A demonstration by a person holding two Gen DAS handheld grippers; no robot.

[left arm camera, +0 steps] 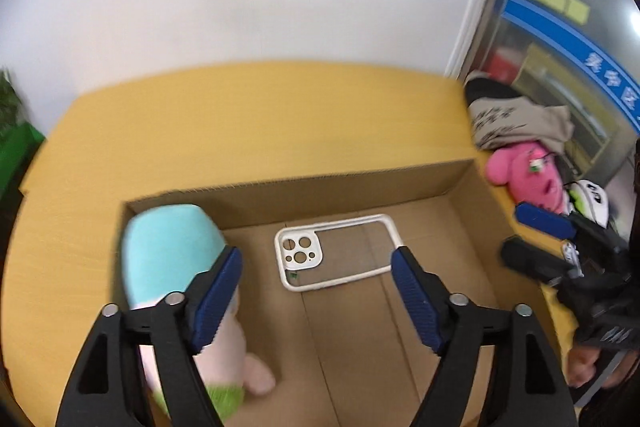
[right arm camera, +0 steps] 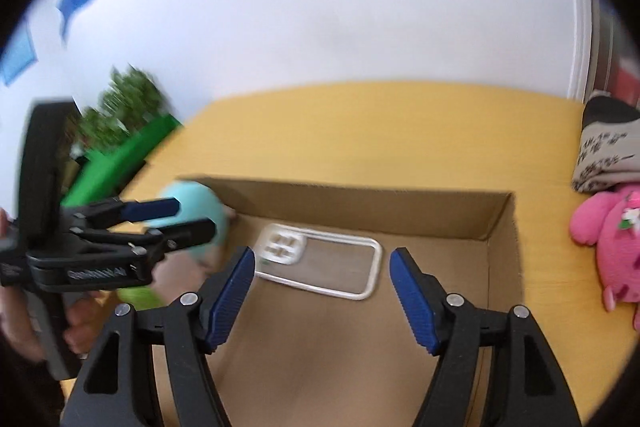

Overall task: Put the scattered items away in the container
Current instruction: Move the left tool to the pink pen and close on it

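An open cardboard box (left arm camera: 360, 183) (right arm camera: 360, 203) stands on the yellow table. A white phone case (left arm camera: 336, 251) (right arm camera: 320, 259) lies flat on its floor. A plush toy with a light blue head (left arm camera: 168, 247) (right arm camera: 196, 203) lies in the box's left end. My left gripper (left arm camera: 316, 267) is open above the box, its left finger just in front of the plush. My right gripper (right arm camera: 322, 267) is open and empty over the box, the phone case beyond its tips. A pink plush (left arm camera: 532, 175) (right arm camera: 612, 239) lies on the table right of the box.
A folded grey and black garment (left arm camera: 516, 123) (right arm camera: 604, 147) lies at the table's right edge behind the pink plush. A white and black item (left arm camera: 592, 199) sits near it. A green object with a plant (right arm camera: 120, 147) stands at the left. A white wall is behind.
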